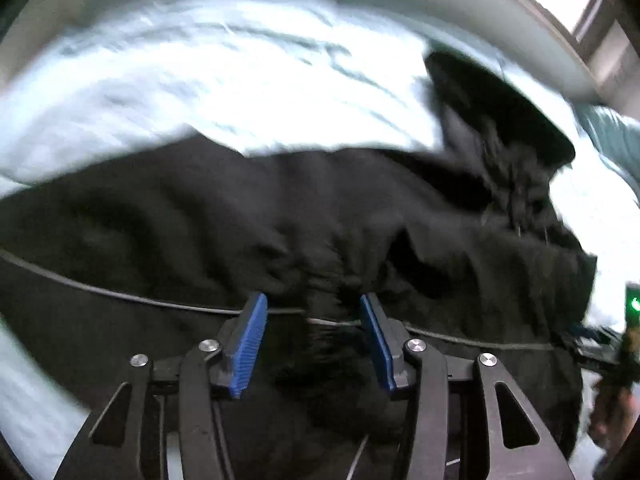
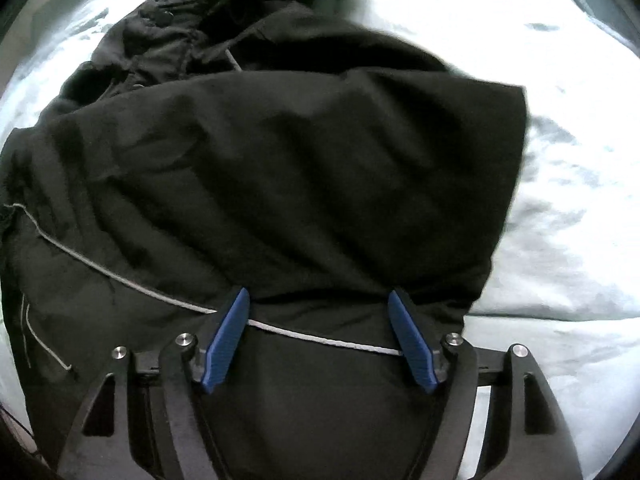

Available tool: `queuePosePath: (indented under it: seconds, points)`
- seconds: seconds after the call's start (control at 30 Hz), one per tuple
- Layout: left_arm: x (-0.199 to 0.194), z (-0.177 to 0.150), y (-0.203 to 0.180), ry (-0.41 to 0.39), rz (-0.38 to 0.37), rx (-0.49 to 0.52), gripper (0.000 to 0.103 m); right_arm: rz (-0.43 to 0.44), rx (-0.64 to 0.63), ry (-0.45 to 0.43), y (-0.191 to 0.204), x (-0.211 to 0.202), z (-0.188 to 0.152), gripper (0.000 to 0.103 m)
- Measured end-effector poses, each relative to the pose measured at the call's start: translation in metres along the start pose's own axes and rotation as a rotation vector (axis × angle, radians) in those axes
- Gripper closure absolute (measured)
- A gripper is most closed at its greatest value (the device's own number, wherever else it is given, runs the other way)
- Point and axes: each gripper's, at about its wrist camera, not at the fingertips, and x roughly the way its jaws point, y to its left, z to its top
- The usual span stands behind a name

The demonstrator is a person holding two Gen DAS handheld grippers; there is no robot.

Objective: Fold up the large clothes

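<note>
Left wrist view: the left gripper [image 1: 312,304] hangs over a bunched ridge of the black jacket [image 1: 240,216], blue pads [image 1: 250,344] apart, holding nothing; a pale drawcord [image 1: 120,294] runs under them. The jacket lies spread on the light bedsheet [image 1: 240,80], its hood [image 1: 500,120] at upper right. Right wrist view: the right gripper [image 2: 318,300] likewise has its jaws wide apart over the garment's folded-over panel [image 2: 300,160], with the cord crossing between its fingers. Closing now might catch only the cord or one thin layer, so I judge the fold could drag loose and skew.
</note>
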Motion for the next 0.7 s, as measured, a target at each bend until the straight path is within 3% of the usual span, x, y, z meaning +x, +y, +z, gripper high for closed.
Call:
queuePosePath:
  seconds: [0.03,0.1,0.17,0.2,0.27,0.33,0.43,0.53,0.6,0.7]
  points:
    - [-0.015,-0.002,0.000,-0.036,-0.020,-0.011,0.049,0.007,-0.020,-0.033,0.003,-0.013,-0.003,0.029]
    - [-0.029,-0.006,-0.003,-0.052,-0.133,-0.031,0.035,0.030,-0.060,-0.085,0.014,-0.034,-0.010,0.029]
    - [-0.026,-0.016,-0.017,-0.029,-0.245,-0.017,0.034,0.066,-0.076,-0.093,0.024,-0.043,-0.020,0.029]
    - [-0.019,-0.024,-0.029,-0.008,-0.262,0.013,0.034,0.092,-0.072,-0.073,0.031,-0.039,-0.027,0.029]
    - [0.010,-0.039,-0.048,0.070,-0.233,0.042,0.034,0.097,-0.066,-0.017,0.041,-0.022,-0.037,0.029]
    - [0.053,-0.054,-0.058,0.188,-0.158,0.052,0.035,0.072,-0.044,0.052,0.043,0.006,-0.044,0.029]
    - [0.048,-0.059,-0.073,0.161,-0.077,0.101,0.036,0.054,-0.020,0.059,0.039,-0.002,-0.045,0.033]
    - [-0.004,-0.059,-0.068,0.062,-0.161,0.083,0.035,0.070,-0.039,-0.025,0.041,-0.048,-0.048,0.033]
    - [-0.033,-0.062,-0.054,0.018,-0.154,0.072,0.035,0.037,-0.050,-0.075,0.044,-0.078,-0.054,0.033]
    - [-0.069,-0.070,-0.013,-0.029,-0.155,0.020,0.035,0.069,-0.004,-0.079,0.050,-0.100,-0.071,0.033]
